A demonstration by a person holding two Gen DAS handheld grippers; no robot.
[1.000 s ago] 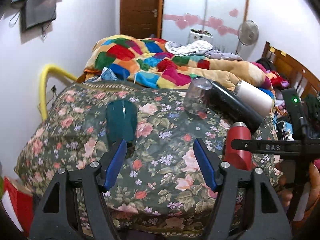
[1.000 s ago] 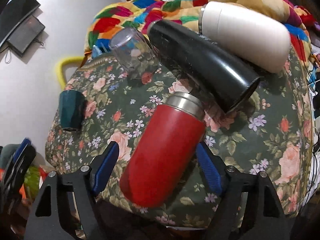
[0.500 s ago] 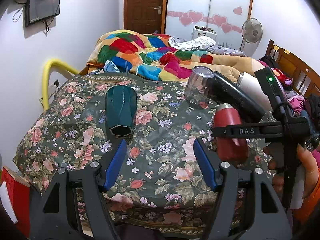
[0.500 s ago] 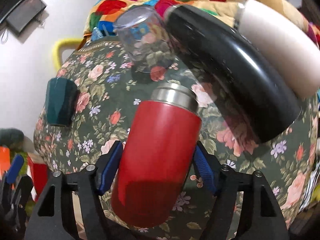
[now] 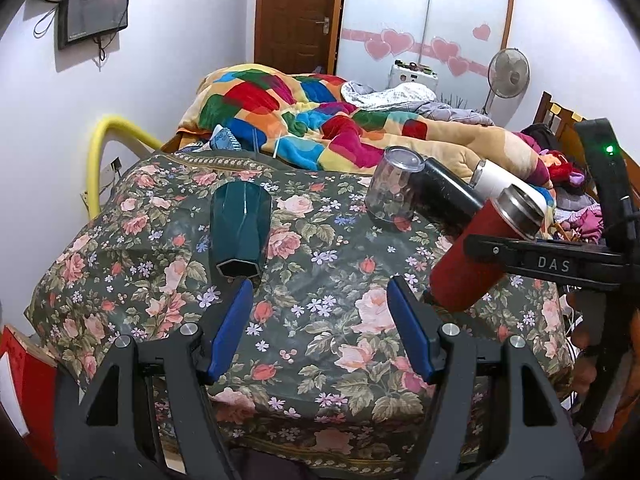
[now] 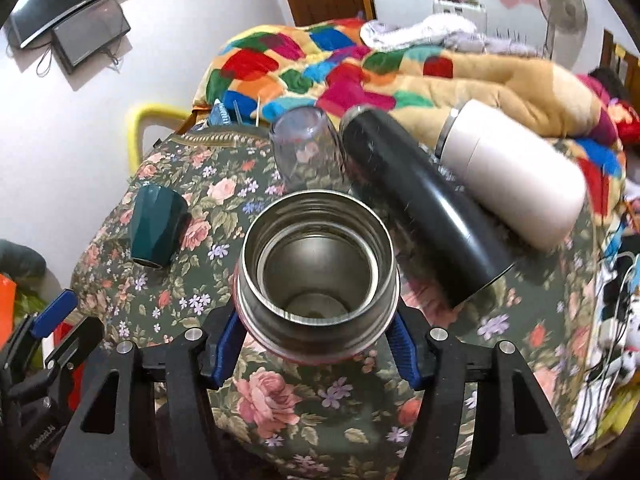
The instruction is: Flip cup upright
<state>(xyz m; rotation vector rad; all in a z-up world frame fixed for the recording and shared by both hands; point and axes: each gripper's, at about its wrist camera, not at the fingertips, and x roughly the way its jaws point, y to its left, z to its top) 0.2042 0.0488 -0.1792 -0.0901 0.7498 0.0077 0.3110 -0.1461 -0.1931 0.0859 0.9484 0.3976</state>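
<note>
My right gripper (image 6: 316, 344) is shut on a red steel-rimmed cup (image 5: 472, 264) and holds it tilted above the floral table, its open mouth (image 6: 318, 264) facing the right wrist camera. In the left wrist view the cup leans up and to the right. My left gripper (image 5: 320, 308) is open and empty, low over the table's front. A dark green faceted cup (image 5: 240, 232) lies on its side just beyond its left finger; it also shows in the right wrist view (image 6: 154, 224).
A clear glass (image 5: 392, 192) stands upside down at the table's back. A black flask (image 6: 420, 208) and a white flask (image 6: 512, 176) lie on their sides at the back right. A colourful quilt (image 5: 304, 116) lies behind. The floral cloth (image 5: 320, 360) covers the table.
My right gripper has lifted the red cup off the table and tipped it up, so its mouth now faces the camera. My left gripper has stayed open and drawn back a little.
</note>
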